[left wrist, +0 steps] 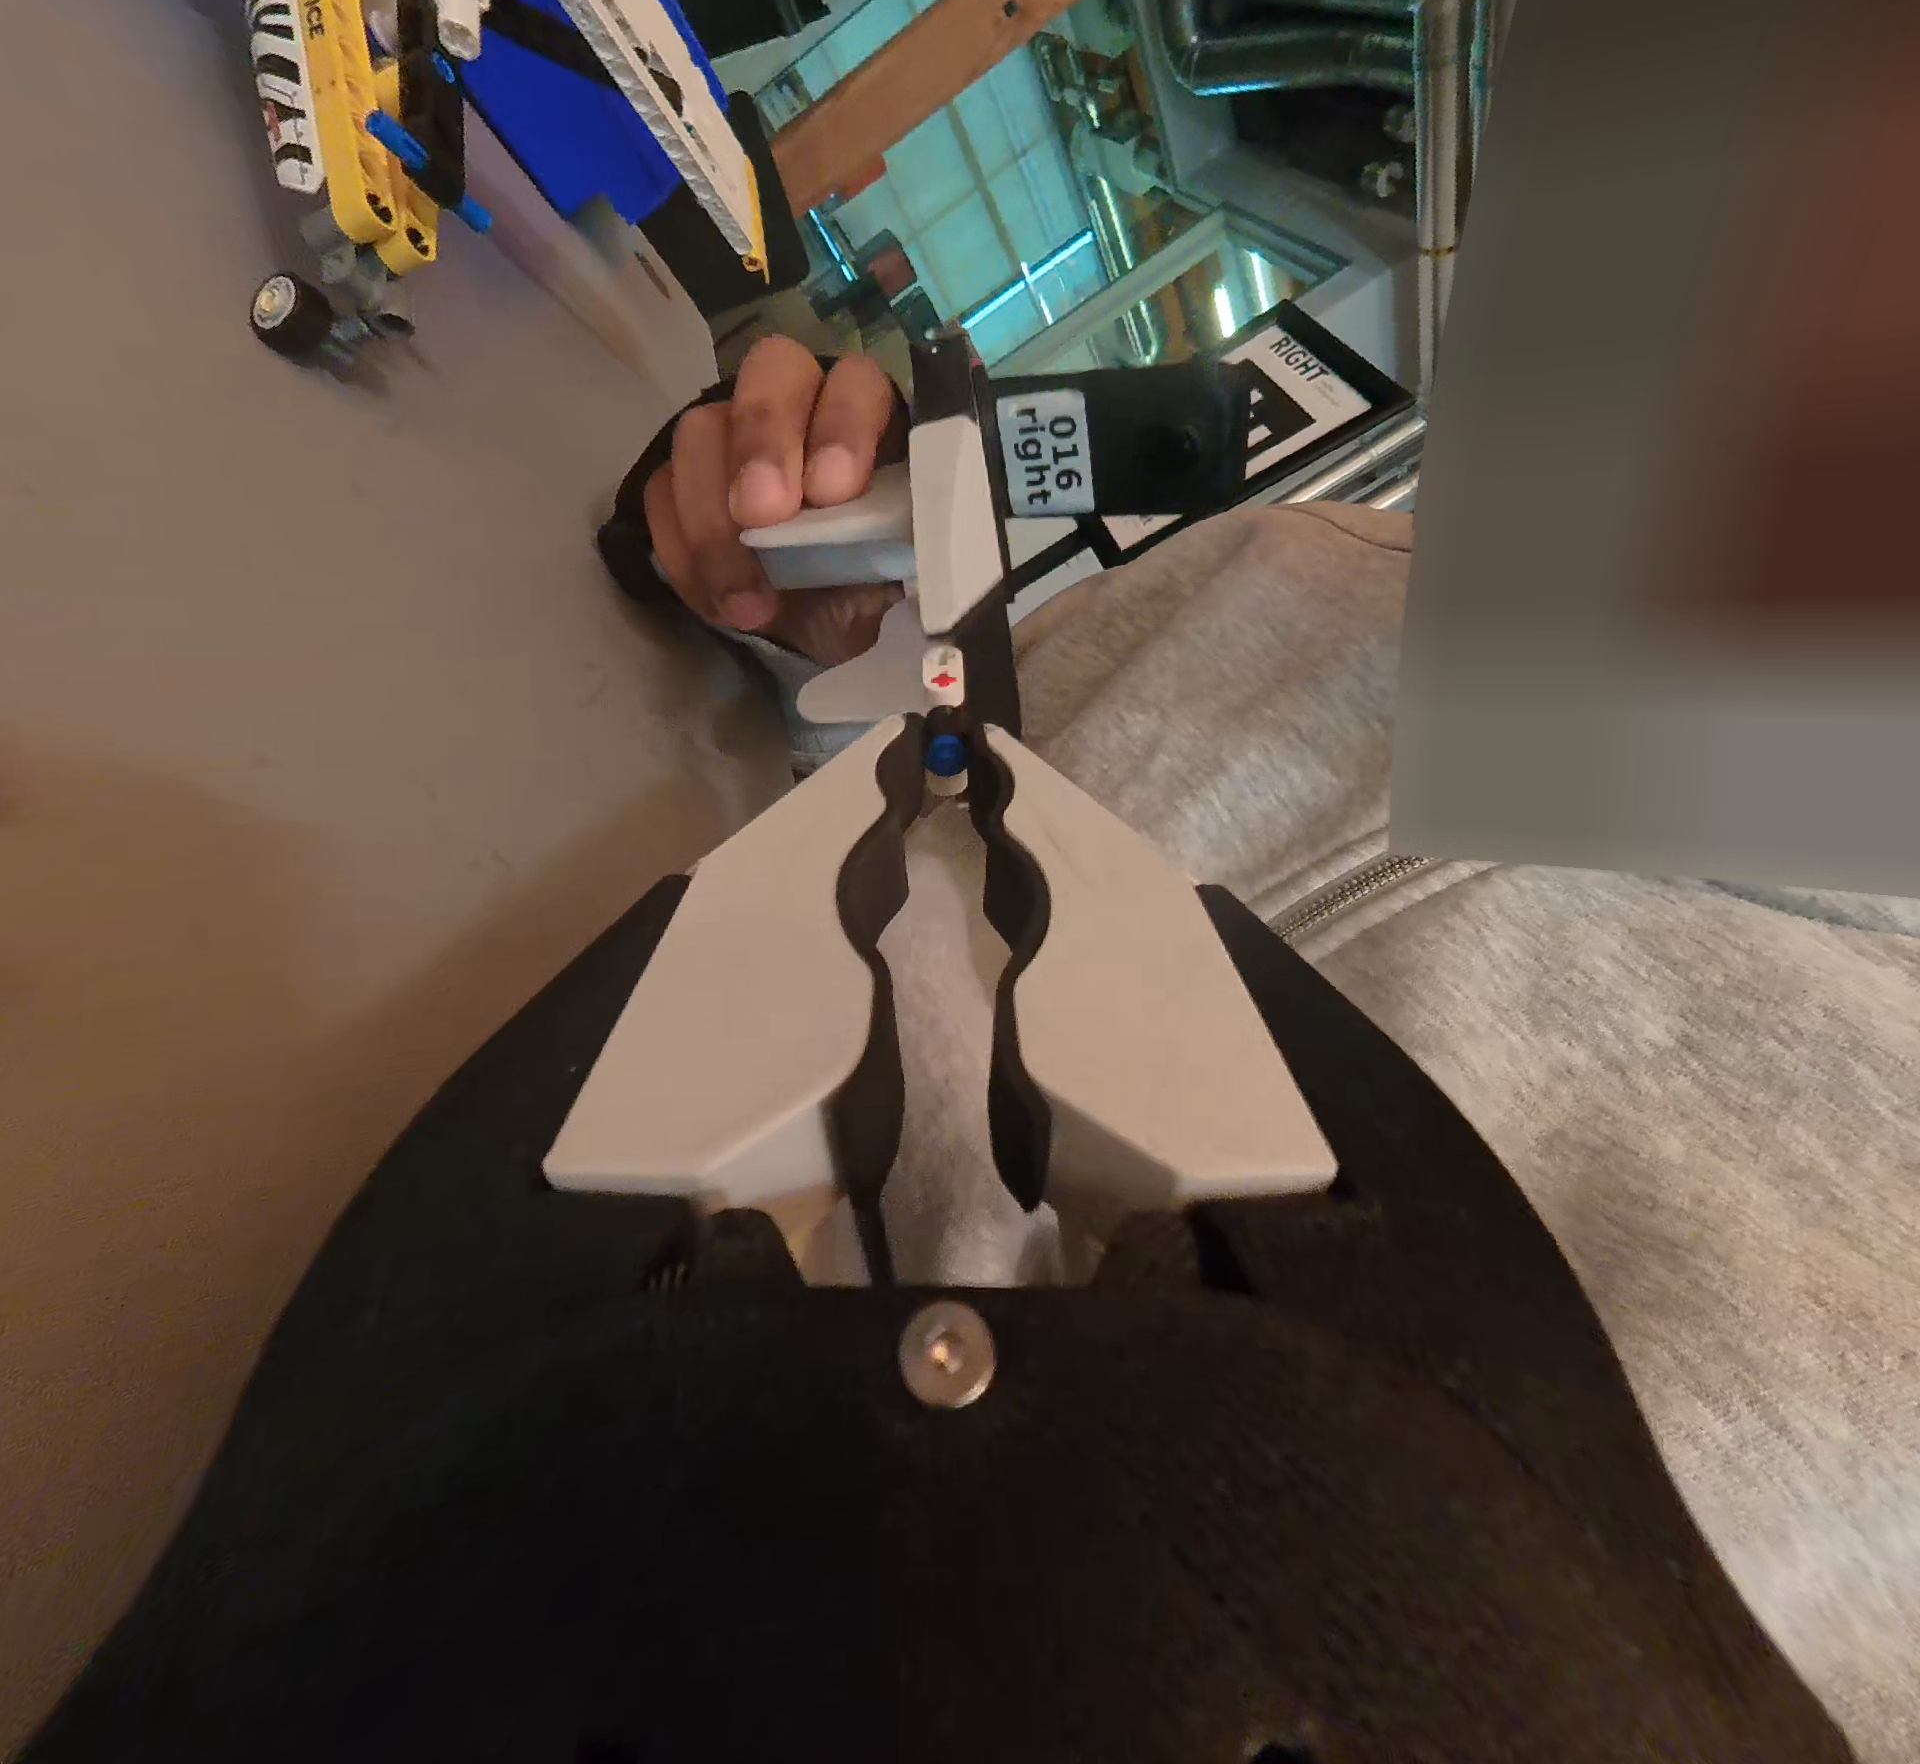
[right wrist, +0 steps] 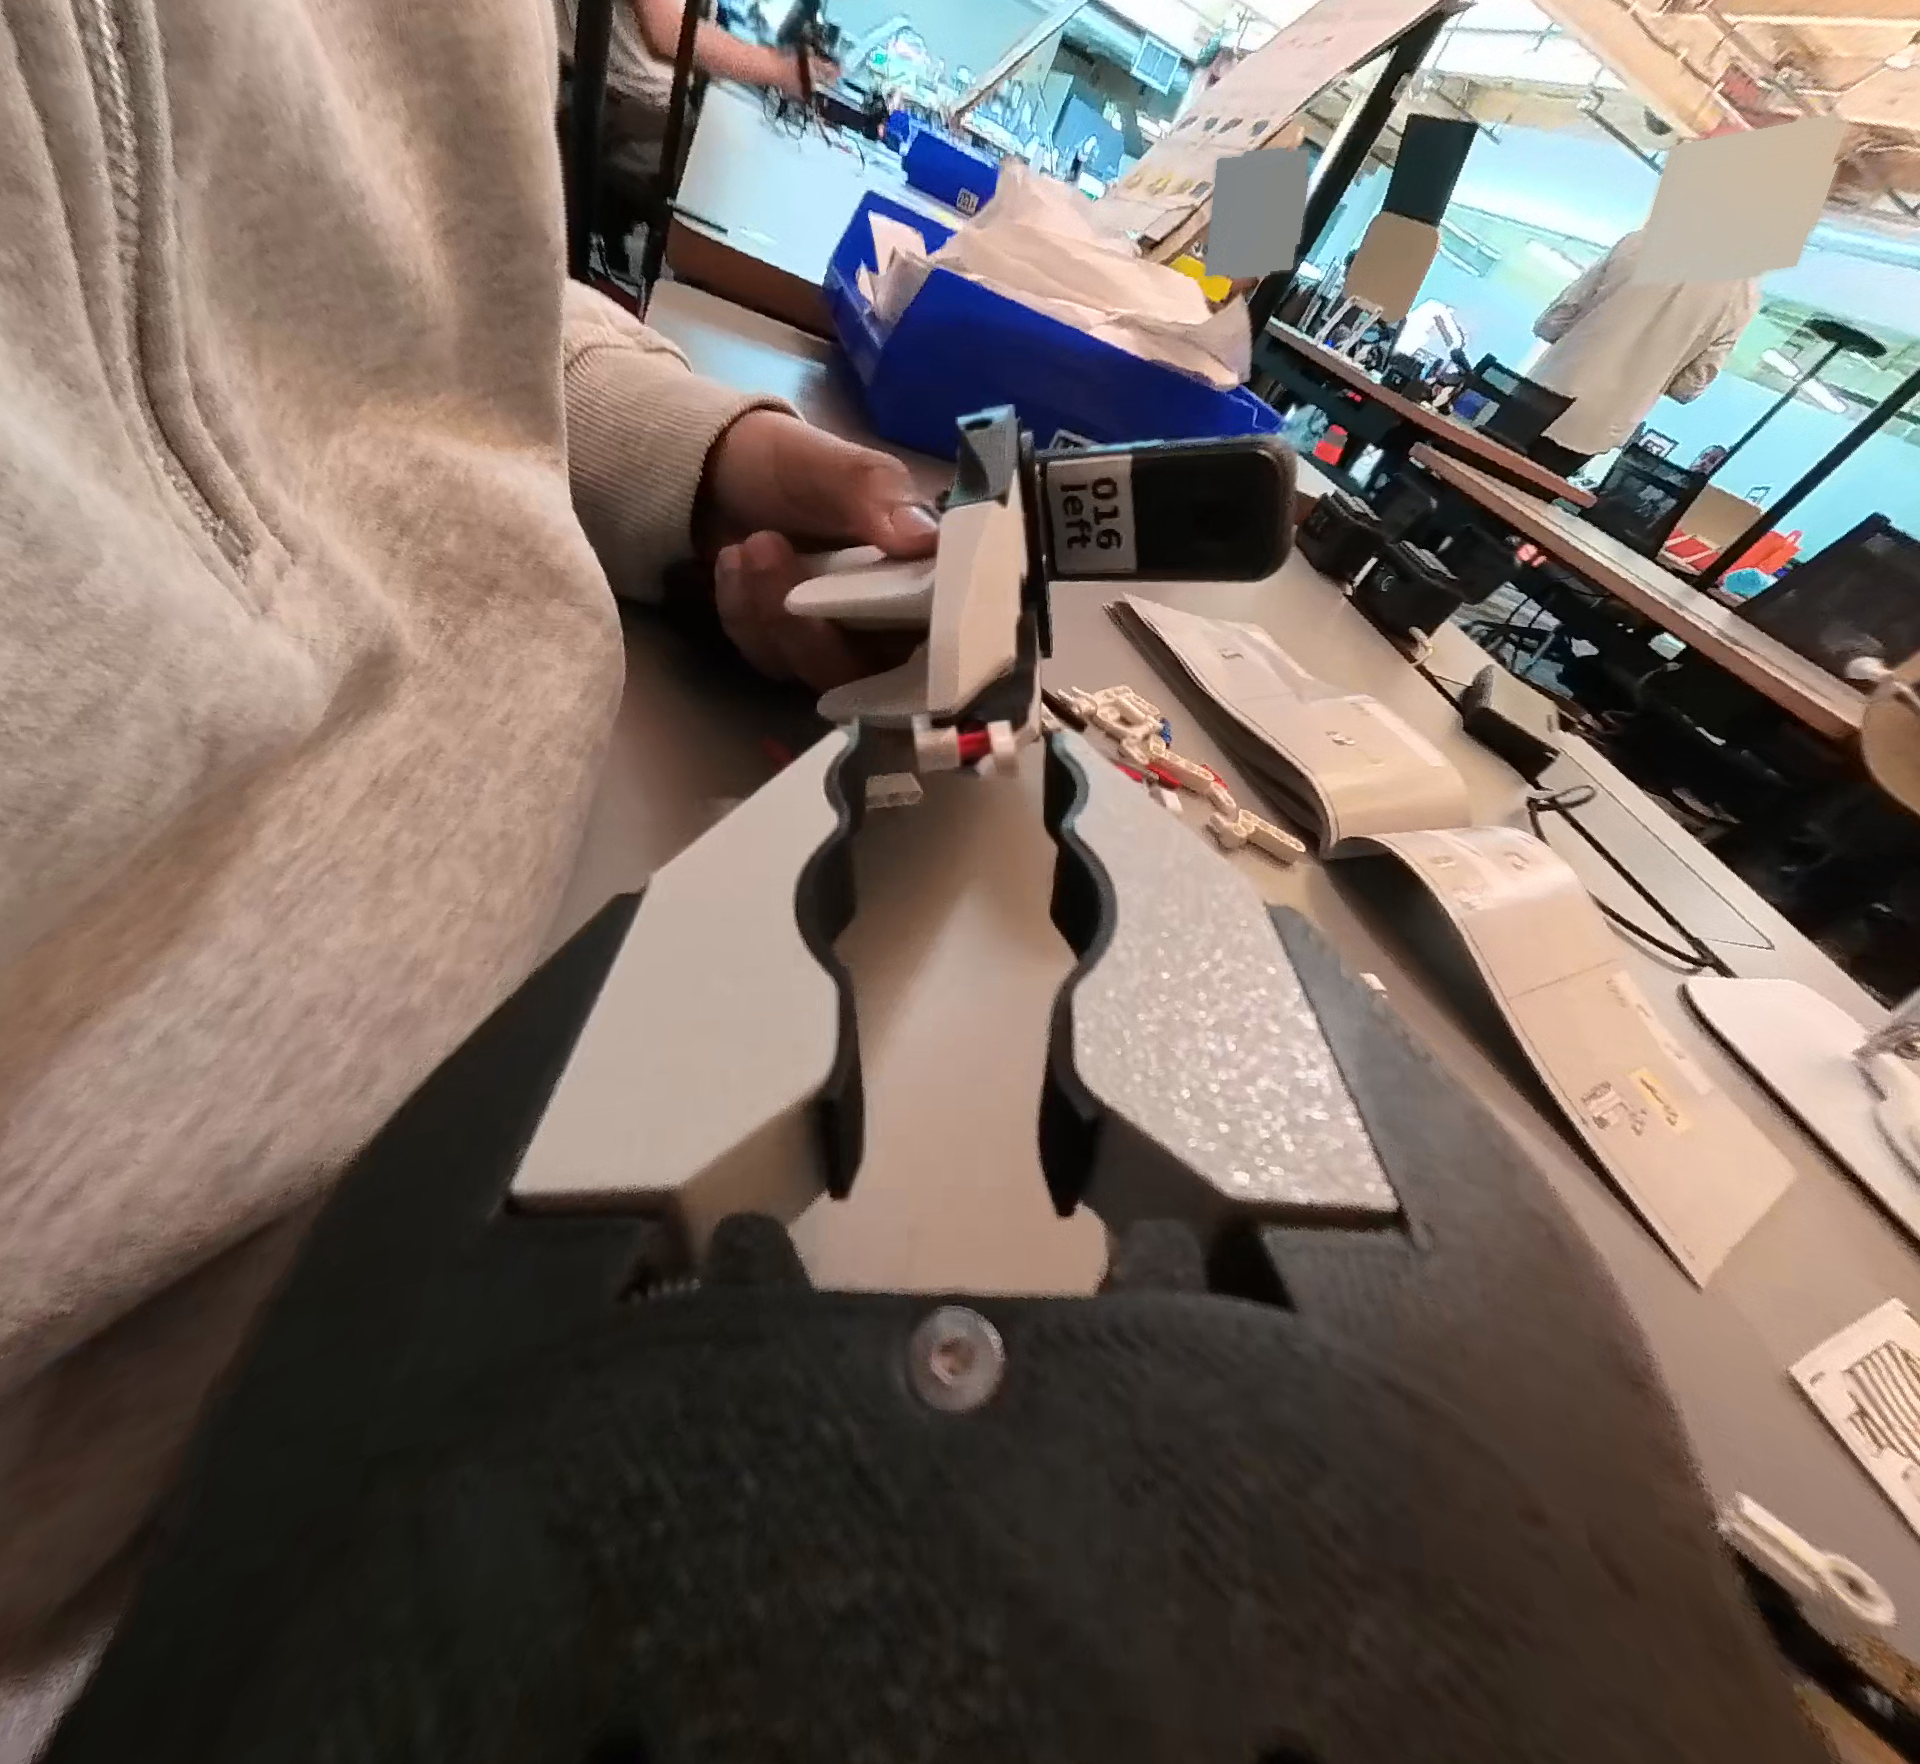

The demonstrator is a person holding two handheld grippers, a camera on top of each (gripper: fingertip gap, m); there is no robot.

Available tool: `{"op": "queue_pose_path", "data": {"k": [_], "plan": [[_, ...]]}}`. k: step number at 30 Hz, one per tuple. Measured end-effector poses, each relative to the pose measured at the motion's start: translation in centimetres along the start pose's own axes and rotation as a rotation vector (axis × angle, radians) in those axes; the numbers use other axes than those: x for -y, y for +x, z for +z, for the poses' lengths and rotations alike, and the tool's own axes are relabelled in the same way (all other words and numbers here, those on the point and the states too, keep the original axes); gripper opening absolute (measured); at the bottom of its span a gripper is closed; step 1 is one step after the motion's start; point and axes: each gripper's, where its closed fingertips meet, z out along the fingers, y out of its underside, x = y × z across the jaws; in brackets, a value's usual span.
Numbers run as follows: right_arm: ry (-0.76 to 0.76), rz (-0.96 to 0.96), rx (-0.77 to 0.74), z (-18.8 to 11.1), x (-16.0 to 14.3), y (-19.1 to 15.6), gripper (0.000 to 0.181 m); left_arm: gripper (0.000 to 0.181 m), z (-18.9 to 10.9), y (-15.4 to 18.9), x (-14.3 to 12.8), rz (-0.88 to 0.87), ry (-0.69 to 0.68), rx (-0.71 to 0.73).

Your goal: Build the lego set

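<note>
In the left wrist view my left gripper (left wrist: 940, 764) is shut at its tips on a small blue pin piece (left wrist: 943, 754) with a white end. Just beyond it is a white connector with a red axle end (left wrist: 943, 678), at the tip of the right gripper (left wrist: 951, 613), which a hand holds opposite. In the right wrist view my right gripper (right wrist: 951, 764) has its jaws a short way apart around the white and red assembly (right wrist: 966, 746). The left gripper (right wrist: 977, 712) meets that assembly from the far side. Both are held above the table, in front of a grey hoodie.
A part-built yellow, blue and black model (left wrist: 353, 52) and a loose small wheel (left wrist: 278, 314) lie on the grey table (left wrist: 260, 675). An open instruction booklet (right wrist: 1351, 748), loose white parts (right wrist: 1174, 769) and a blue bin (right wrist: 1018, 364) are on the right. People stand in the background. The grippers are tip to tip, or close to it.
</note>
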Motion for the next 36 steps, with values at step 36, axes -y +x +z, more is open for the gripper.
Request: {"op": "queue_pose_path", "data": {"k": [36], "plan": [[-0.058, -0.145, -0.073, 0.02, -0.68, 0.31, 0.017, 0.006, 0.01, -0.15, 0.14, -0.024, 0.008, -0.003]]}}
